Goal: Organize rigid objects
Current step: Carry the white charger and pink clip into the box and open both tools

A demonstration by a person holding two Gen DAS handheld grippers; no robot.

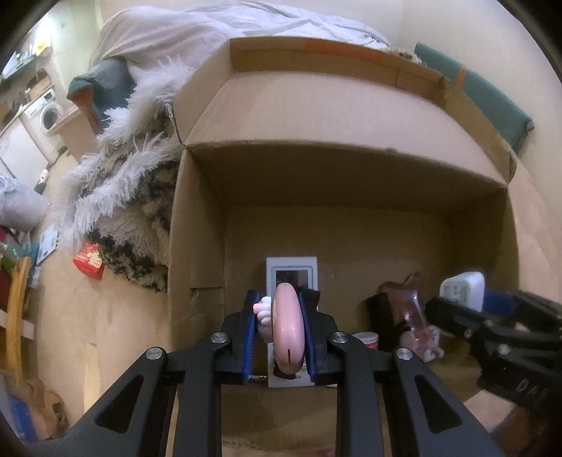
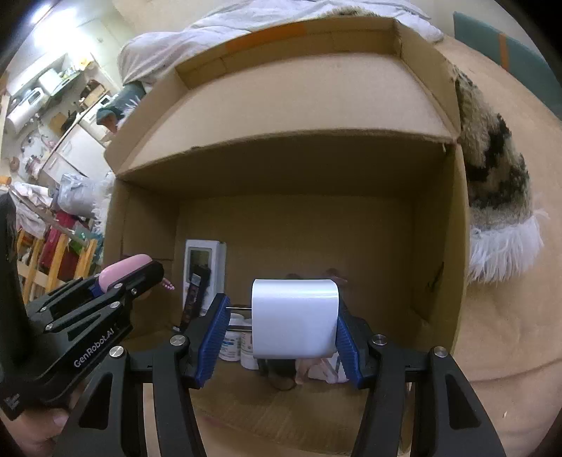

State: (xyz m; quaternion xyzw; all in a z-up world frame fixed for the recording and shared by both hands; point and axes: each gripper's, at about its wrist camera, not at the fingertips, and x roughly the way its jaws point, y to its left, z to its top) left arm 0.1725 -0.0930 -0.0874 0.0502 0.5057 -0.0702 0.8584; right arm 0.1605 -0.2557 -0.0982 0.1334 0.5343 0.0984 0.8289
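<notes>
My left gripper is shut on a pink rounded toy with a small white paw and holds it over the open cardboard box. It also shows at the left of the right wrist view. My right gripper is shut on a white plug adapter, its metal prongs pointing left, above the box's inside. The adapter shows in the left wrist view too. On the box floor lie a white boxed device, a dark item, white jars and a pinkish clear item.
The box sits on a beige surface beside a shaggy black-and-white rug and a red packet. White bedding lies behind the box. A wooden rack and shelves stand at the left.
</notes>
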